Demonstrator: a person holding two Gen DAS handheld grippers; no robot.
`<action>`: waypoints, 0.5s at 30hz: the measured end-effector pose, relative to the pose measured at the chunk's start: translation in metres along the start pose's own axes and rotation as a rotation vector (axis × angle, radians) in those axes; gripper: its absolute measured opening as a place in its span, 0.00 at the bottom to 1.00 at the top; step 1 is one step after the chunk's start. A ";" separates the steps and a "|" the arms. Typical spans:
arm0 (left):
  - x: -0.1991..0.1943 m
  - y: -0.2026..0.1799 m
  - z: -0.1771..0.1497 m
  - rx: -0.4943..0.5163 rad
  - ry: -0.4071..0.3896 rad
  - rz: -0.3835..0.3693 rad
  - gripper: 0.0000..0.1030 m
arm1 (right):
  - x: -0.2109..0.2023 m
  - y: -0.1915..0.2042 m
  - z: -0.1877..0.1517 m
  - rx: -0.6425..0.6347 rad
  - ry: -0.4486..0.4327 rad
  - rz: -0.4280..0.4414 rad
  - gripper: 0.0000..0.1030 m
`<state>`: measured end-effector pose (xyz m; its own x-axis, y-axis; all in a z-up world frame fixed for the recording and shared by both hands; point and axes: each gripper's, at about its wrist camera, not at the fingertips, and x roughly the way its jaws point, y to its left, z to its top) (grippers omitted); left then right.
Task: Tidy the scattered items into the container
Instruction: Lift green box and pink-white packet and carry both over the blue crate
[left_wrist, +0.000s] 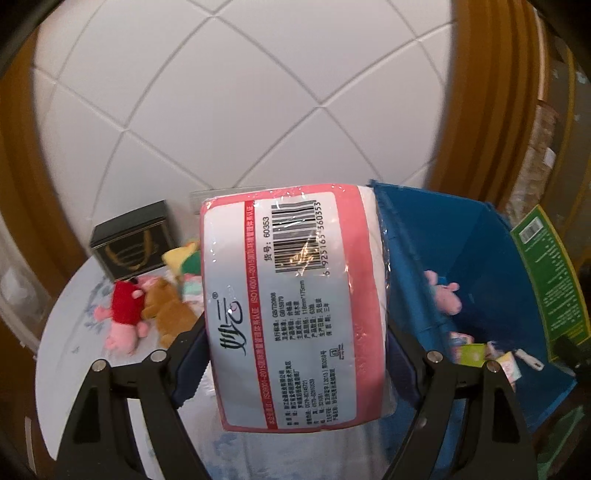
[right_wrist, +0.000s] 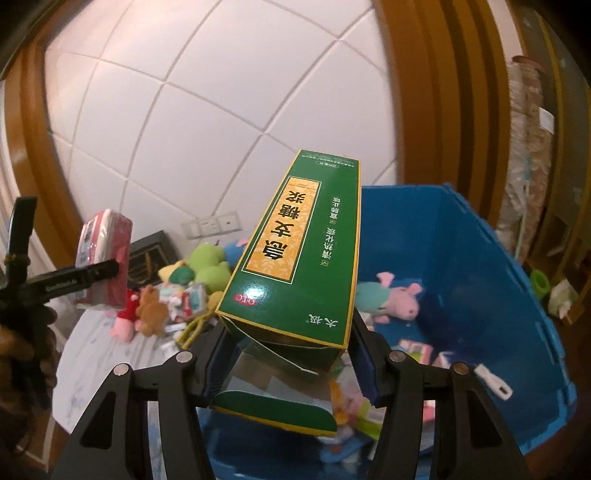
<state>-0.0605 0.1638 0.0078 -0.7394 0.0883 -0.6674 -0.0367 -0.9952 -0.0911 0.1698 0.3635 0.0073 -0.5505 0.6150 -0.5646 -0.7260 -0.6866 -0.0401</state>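
The blue container is a rigid plastic crate with smooth straight walls, and everything here is placed against it. Inside it lies one soft pink plush pig in a pale teal dress, with a litter of small flat packets and one white plastic clip on its floor.

Left of the crate, on the round table with its pale flowered cloth, the scattered things remain: one pink plush in a red dress, one brown plush bear, one green plush toy, a few small printed packs and, behind them, one dark square tin with gold lines.

The left gripper holds one tissue pack, a soft block wrapped in glossy film, pink-edged with a white label and barcode. Its jaws stand wide, pads pressed on the pack's two sides, and the pack is in the air just left of the crate's near wall, above the table edge.

The right gripper clamps one long green carton, stiff card with a yellow panel of characters and its near end flap hanging open. The jaws are about half spread, gripping the carton's lower end, and the carton rises tilted over the crate's left rim
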 end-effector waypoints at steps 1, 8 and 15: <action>0.001 -0.008 0.004 0.012 -0.003 -0.009 0.80 | 0.000 -0.006 0.001 0.007 -0.001 -0.005 0.55; 0.009 -0.072 0.027 0.061 0.014 -0.108 0.80 | 0.003 -0.037 0.006 0.039 -0.005 -0.034 0.55; 0.020 -0.122 0.036 0.127 0.024 -0.162 0.80 | 0.004 -0.065 0.001 0.076 0.000 -0.081 0.55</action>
<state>-0.0950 0.2853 0.0320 -0.7011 0.2472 -0.6689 -0.2396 -0.9651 -0.1055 0.2145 0.4109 0.0087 -0.4886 0.6675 -0.5619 -0.7973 -0.6032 -0.0232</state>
